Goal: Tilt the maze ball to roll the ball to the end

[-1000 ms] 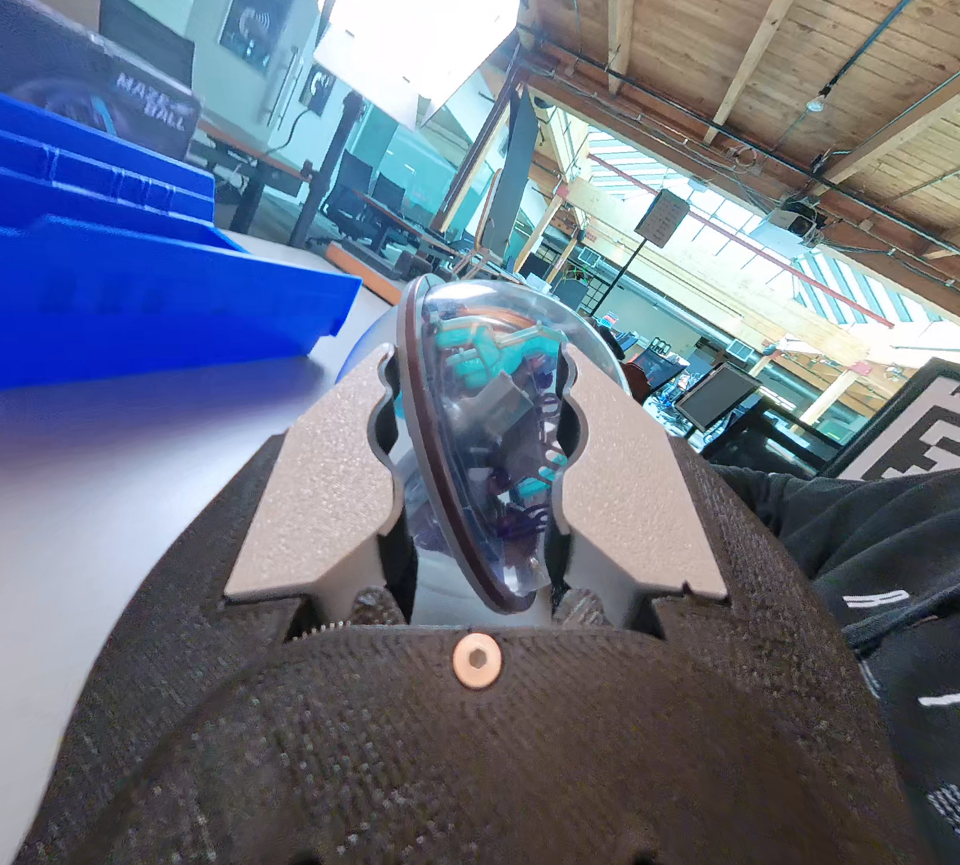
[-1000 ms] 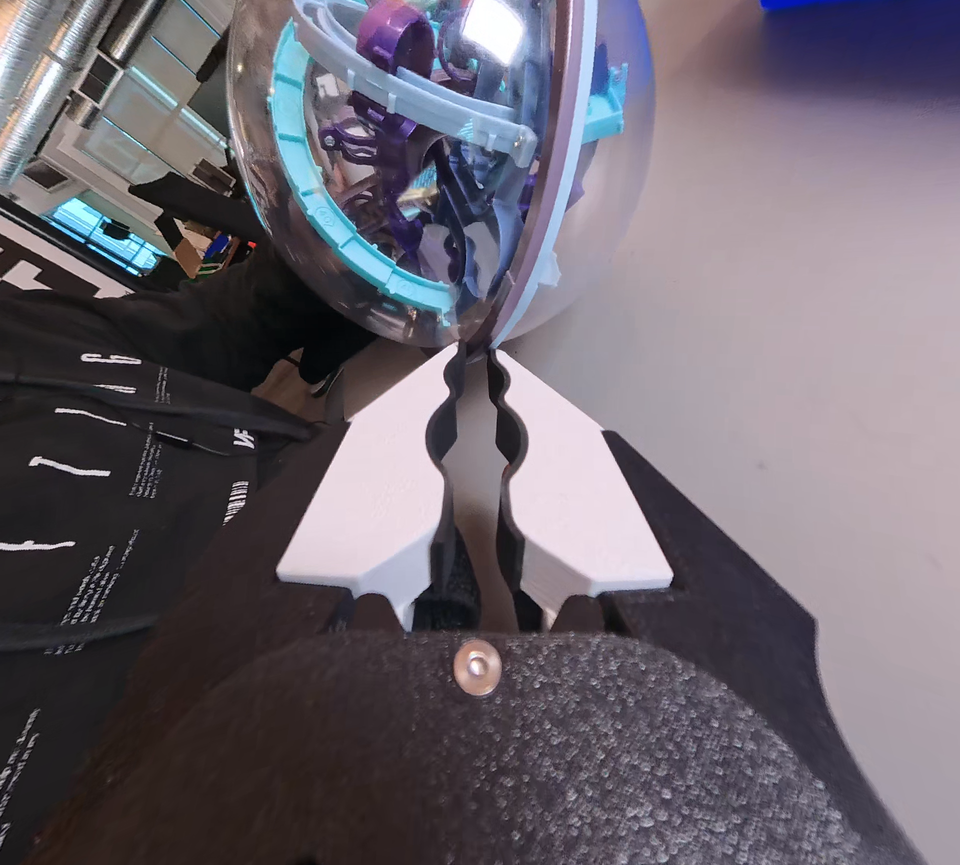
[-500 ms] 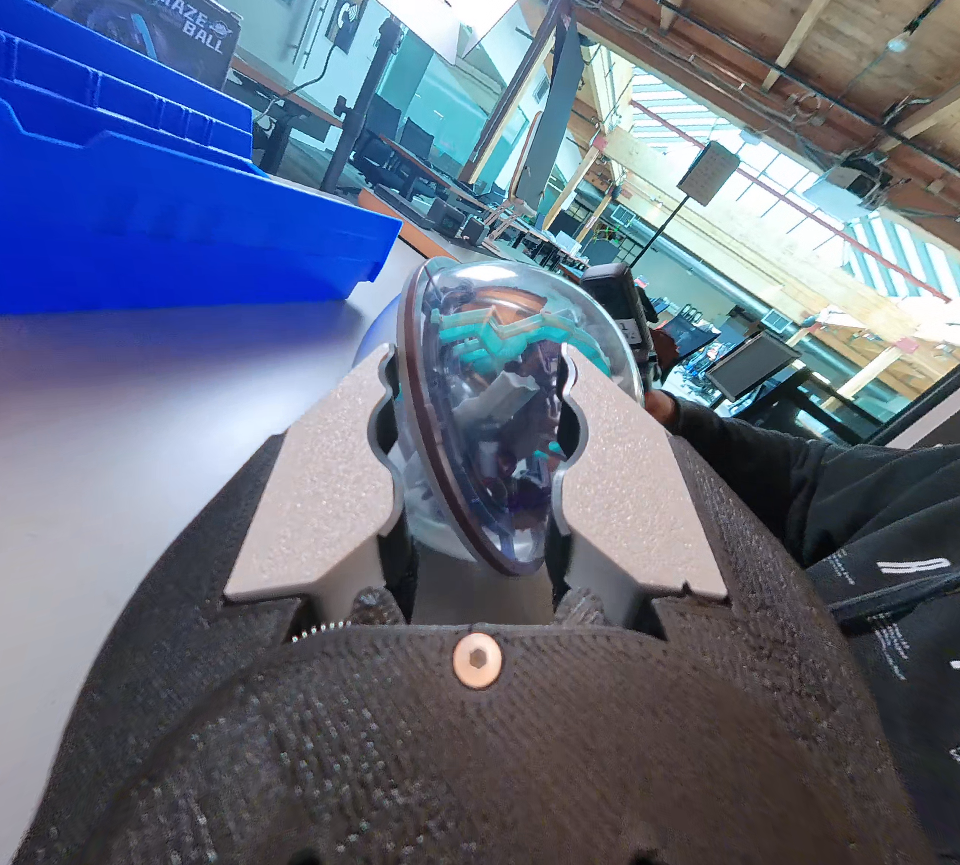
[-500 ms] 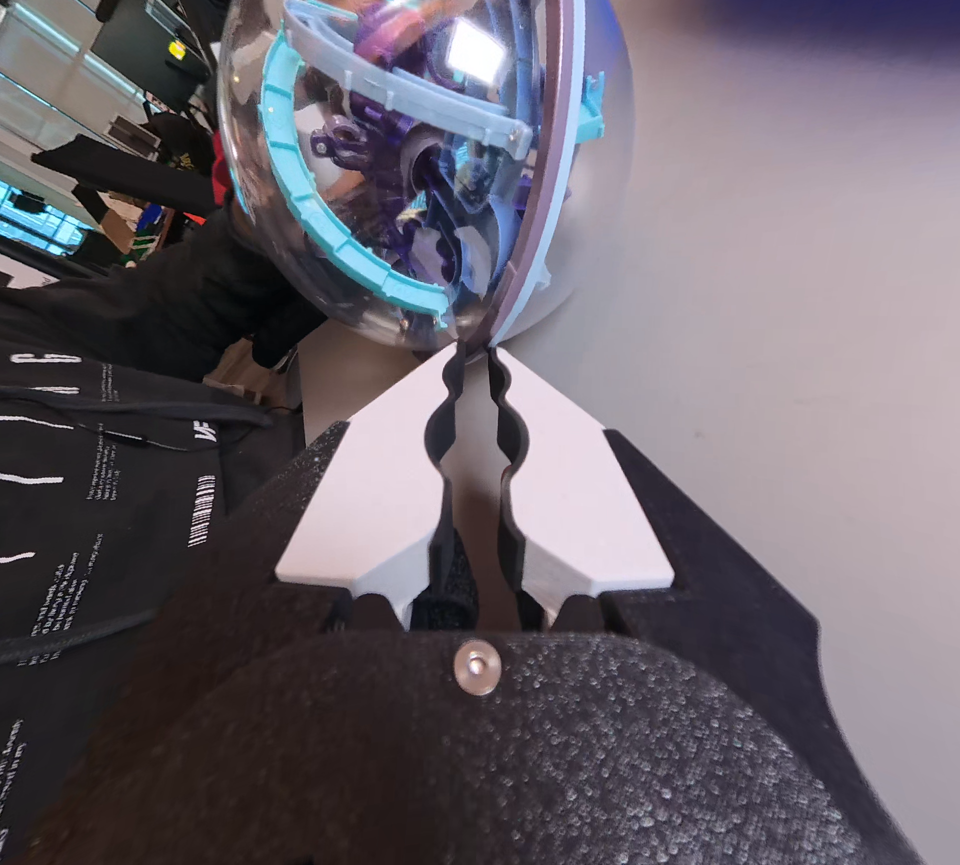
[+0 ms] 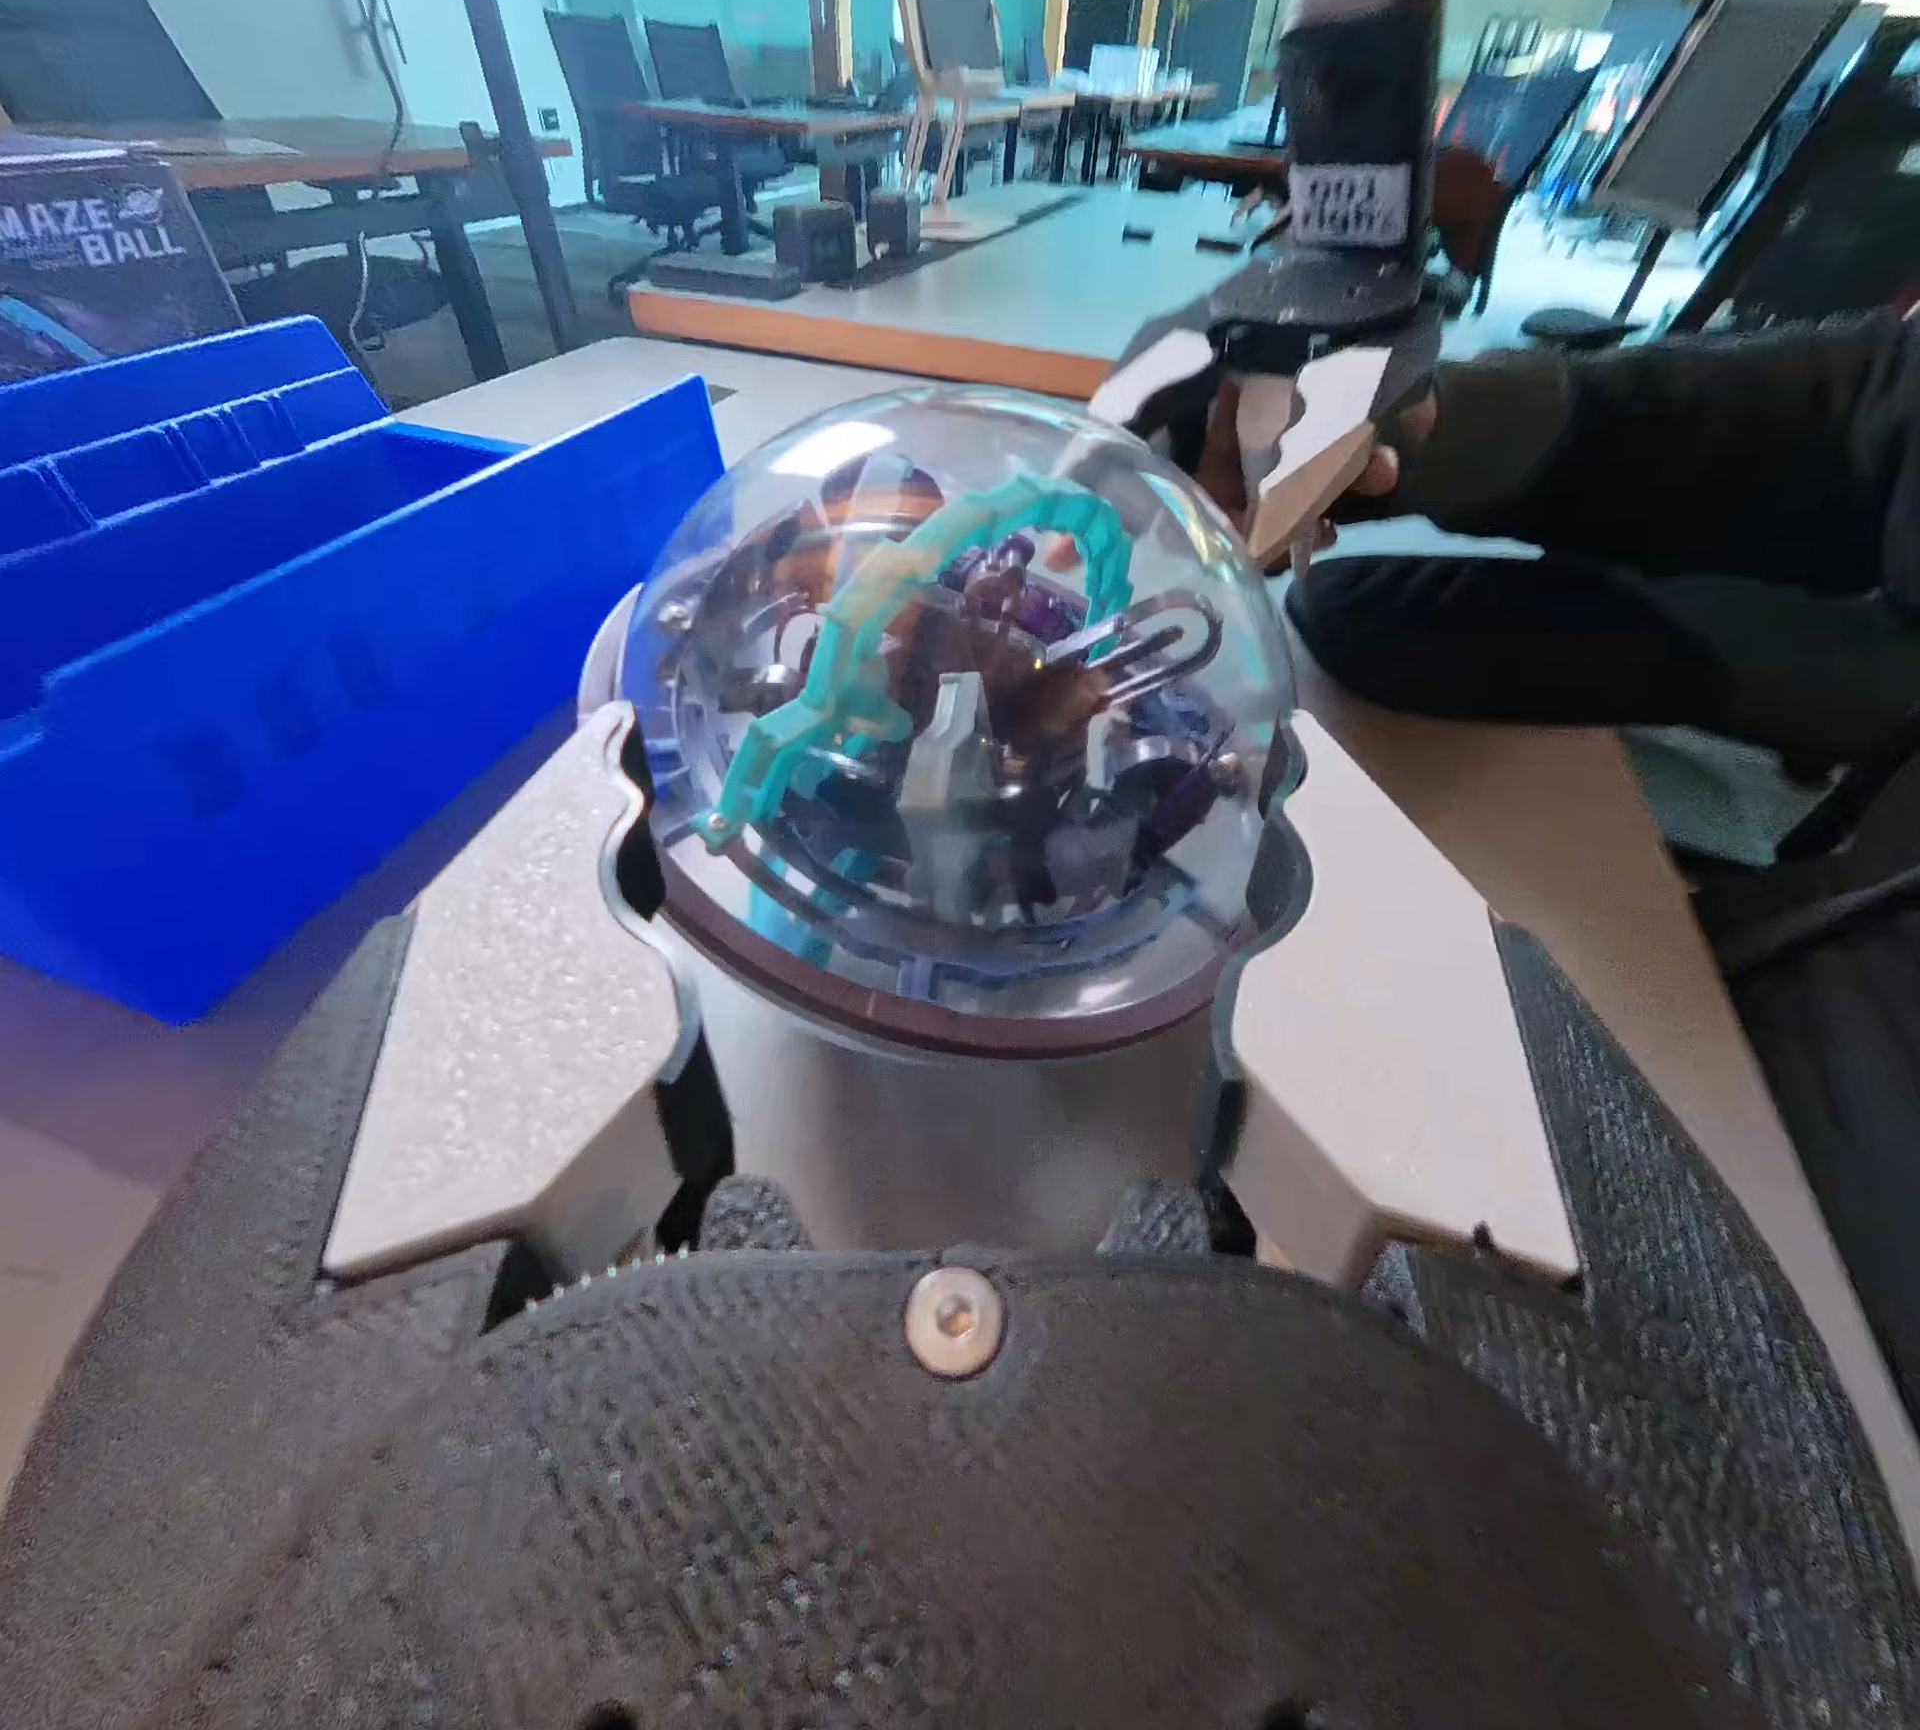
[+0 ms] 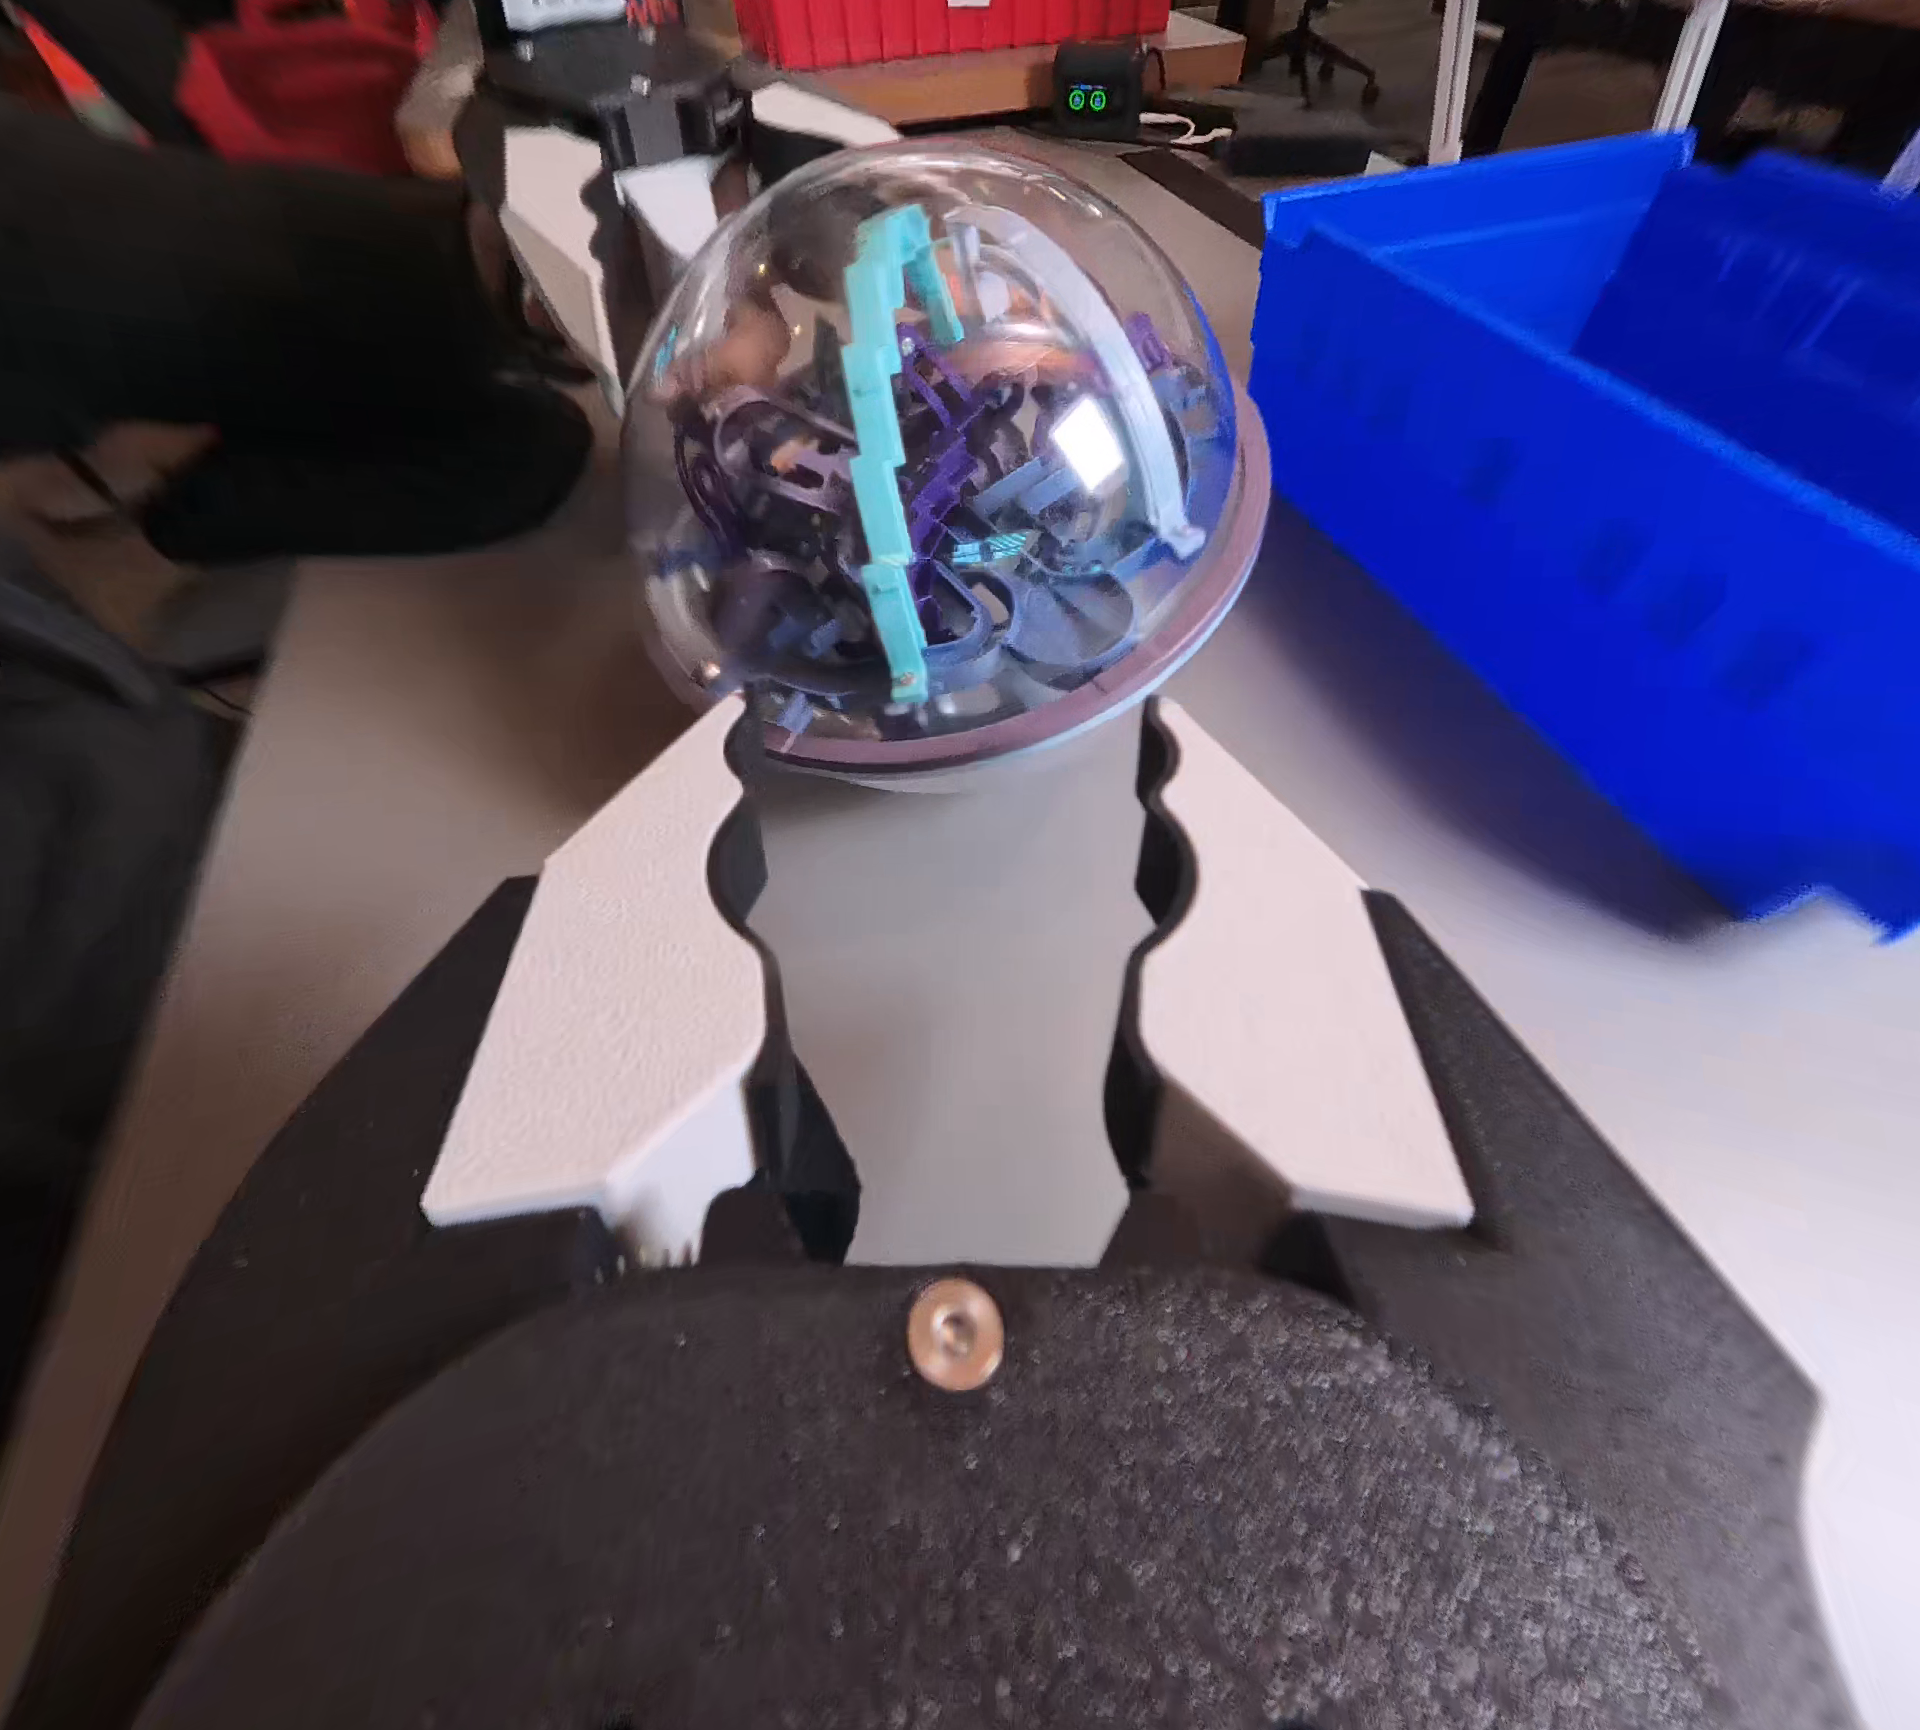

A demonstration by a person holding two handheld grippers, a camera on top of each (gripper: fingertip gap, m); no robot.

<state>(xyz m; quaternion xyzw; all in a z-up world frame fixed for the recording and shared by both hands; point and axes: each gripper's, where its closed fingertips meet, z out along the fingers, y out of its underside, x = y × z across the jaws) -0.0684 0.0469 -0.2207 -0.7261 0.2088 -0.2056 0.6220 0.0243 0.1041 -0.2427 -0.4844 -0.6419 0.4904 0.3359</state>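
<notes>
Left wrist view first: the clear plastic maze ball (image 5: pixel 951 714), a see-through sphere stuffed with teal, purple and grey tracks and ringed by a dark band, sits on the pale smooth counter (image 5: pixel 1455 807) right between the left claw (image 5: pixel 951 828) fingers, which are spread wide and seem to just flank its sides, not squeeze it. The right claw (image 5: pixel 1262 475) shows beyond it, off the shell. A glossy blue plastic bin (image 5: pixel 312 620) stands just beside it. Right wrist view: same ball (image 6: pixel 935 475), band tilted, with the right claw (image 6: pixel 945 745) also spread, tips right at its lower edge. I can't spot the little inner ball, so progress is a guess, but my read is that the tilting looks over or paused. Claw bodies are rough black printed plastic, fingers matte white with wavy edges.
</notes>
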